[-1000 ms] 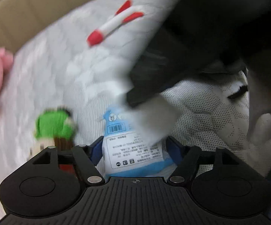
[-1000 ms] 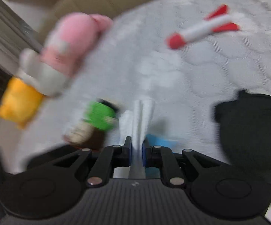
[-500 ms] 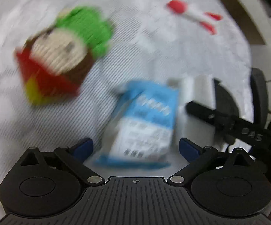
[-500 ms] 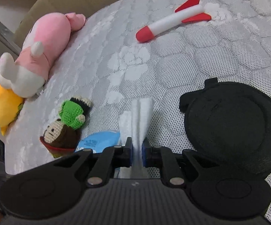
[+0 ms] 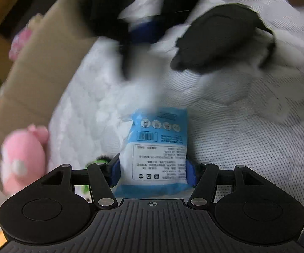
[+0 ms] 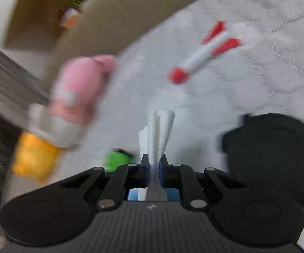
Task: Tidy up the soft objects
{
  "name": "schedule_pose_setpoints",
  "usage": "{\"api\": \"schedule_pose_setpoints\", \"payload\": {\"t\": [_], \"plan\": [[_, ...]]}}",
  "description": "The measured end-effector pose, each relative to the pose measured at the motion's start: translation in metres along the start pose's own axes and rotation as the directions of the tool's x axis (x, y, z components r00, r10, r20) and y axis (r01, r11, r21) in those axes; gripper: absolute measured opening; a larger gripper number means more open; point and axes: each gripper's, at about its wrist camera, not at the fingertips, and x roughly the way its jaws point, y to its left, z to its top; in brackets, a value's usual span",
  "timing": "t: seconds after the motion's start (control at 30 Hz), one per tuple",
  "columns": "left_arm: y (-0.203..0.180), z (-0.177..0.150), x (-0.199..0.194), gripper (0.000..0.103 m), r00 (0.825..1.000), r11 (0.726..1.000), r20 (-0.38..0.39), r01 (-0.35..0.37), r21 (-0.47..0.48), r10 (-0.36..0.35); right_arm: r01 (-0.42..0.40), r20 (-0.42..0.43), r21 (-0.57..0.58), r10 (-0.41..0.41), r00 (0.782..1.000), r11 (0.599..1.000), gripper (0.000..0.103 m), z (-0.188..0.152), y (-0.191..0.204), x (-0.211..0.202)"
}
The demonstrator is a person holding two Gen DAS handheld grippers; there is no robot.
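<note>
My left gripper (image 5: 153, 168) clamps the blue tissue pack (image 5: 158, 147) and my right gripper (image 6: 153, 166) pinches a white tissue (image 6: 158, 135), while the rocket (image 6: 204, 52) at 1 o'clock and pink plush (image 6: 78, 90) at 10 o'clock lie unsorted.

Home bedrm: quilted white mattress (image 6: 225, 97), plush toys (image 6: 78, 88) at its left edge, cardboard box (image 5: 46, 63) beside.
</note>
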Motion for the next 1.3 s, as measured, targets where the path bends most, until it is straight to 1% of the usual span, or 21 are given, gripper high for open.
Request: {"api": "schedule_pose_setpoints", "payload": {"t": [0.07,0.2,0.27,0.3,0.33,0.4,0.47,0.5,0.53,0.57,0.63,0.67,0.7,0.77,0.83,0.9,0.97,1.03,1.13,1.23,1.3], "plan": [[-0.003,-0.001,-0.002,0.069,1.0,1.0,0.013,-0.002,0.022,0.002,-0.066,-0.023,-0.013,0.065,0.998,0.998,0.012,-0.001,0.007,0.003],[0.005,-0.005,-0.006,0.075,0.999,0.998,0.007,0.054,-0.029,-0.054,0.029,-0.123,-0.088,-0.039,0.992,0.996,0.012,-0.014,0.013,0.024],[0.022,-0.004,-0.008,0.08,0.995,0.986,0.01,0.101,-0.133,-0.1,0.067,-0.133,-0.093,-0.079,0.988,0.993,0.009,-0.014,0.011,0.025],[0.032,-0.004,-0.009,0.09,0.992,0.973,0.014,0.124,-0.192,-0.124,0.076,-0.132,-0.085,-0.087,0.987,0.993,0.01,-0.013,0.009,0.024],[0.046,-0.006,-0.009,0.094,0.987,0.948,0.021,0.158,-0.277,-0.158,0.086,-0.131,-0.079,-0.096,0.987,0.993,0.01,-0.012,0.007,0.023],[0.079,-0.02,-0.004,0.095,0.966,0.844,0.043,0.242,-0.478,-0.253,0.107,-0.131,-0.074,-0.116,0.985,0.992,0.01,-0.012,0.005,0.022],[0.11,-0.036,0.007,0.095,0.932,0.688,0.081,0.317,-0.653,-0.353,0.11,-0.137,-0.07,-0.119,0.983,0.992,0.01,-0.012,0.004,0.022],[0.123,-0.047,0.016,0.095,0.907,0.592,0.106,0.351,-0.725,-0.408,0.113,-0.138,-0.075,-0.122,0.983,0.991,0.01,-0.012,0.005,0.022],[0.129,-0.053,0.027,0.095,0.884,0.518,0.127,0.374,-0.769,-0.45,0.116,-0.138,-0.082,-0.127,0.982,0.99,0.01,-0.012,0.005,0.022],[0.126,-0.052,0.031,0.095,0.877,0.504,0.13,0.381,-0.775,-0.463,0.119,-0.138,-0.086,-0.13,0.982,0.989,0.01,-0.013,0.006,0.022],[0.115,-0.049,0.032,0.095,0.878,0.528,0.119,0.382,-0.758,-0.464,0.129,-0.135,-0.089,-0.14,0.981,0.988,0.01,-0.012,0.007,0.021],[0.108,-0.045,0.028,0.091,0.887,0.568,0.111,0.379,-0.73,-0.449,0.143,-0.124,-0.1,-0.155,0.98,0.985,0.01,-0.012,0.008,0.02],[0.099,-0.038,0.023,0.078,0.9,0.623,0.104,0.372,-0.688,-0.423,0.157,-0.113,-0.111,-0.169,0.979,0.981,0.01,-0.012,0.008,0.019],[0.082,-0.025,0.011,0.065,0.924,0.723,0.095,0.35,-0.595,-0.37,0.188,-0.08,-0.14,-0.2,0.977,0.972,0.013,-0.012,0.011,0.014],[0.061,-0.011,0.006,0.063,0.951,0.821,0.082,0.298,-0.487,-0.296,0.19,-0.048,-0.151,-0.199,0.979,0.97,0.013,-0.012,0.013,0.009],[0.044,-0.006,0.002,0.06,0.962,0.881,0.077,0.27,-0.389,-0.261,0.093,-0.061,-0.104,-0.1,0.993,0.99,0.013,-0.01,0.011,0.005],[0.034,-0.006,0.001,0.055,0.959,0.897,0.068,0.28,-0.342,-0.274,-0.011,-0.102,-0.051,0.006,0.995,0.999,0.013,-0.009,0.009,0.006],[0.028,-0.006,0.001,0.053,0.956,0.901,0.058,0.29,-0.324,-0.287,-0.02,-0.136,-0.039,0.014,0.991,0.999,0.012,-0.012,0.009,0.011],[0.02,-0.005,-0.002,0.053,0.97,0.929,0.054,0.243,-0.278,-0.237,0.071,-0.129,-0.062,-0.079,0.989,0.996,0.009,-0.012,0.006,0.014],[0.0,-0.004,-0.009,0.053,0.995,0.991,0.076,0.075,-0.107,-0.067,0.148,-0.075,-0.094,-0.155,0.985,0.985,0.012,-0.009,0.006,0.009],[-0.012,-0.006,-0.007,0.052,0.995,0.999,0.085,-0.054,-0.003,0.054,0.199,-0.039,-0.131,-0.206,0.978,0.971,0.012,-0.008,0.008,0.006]]}}
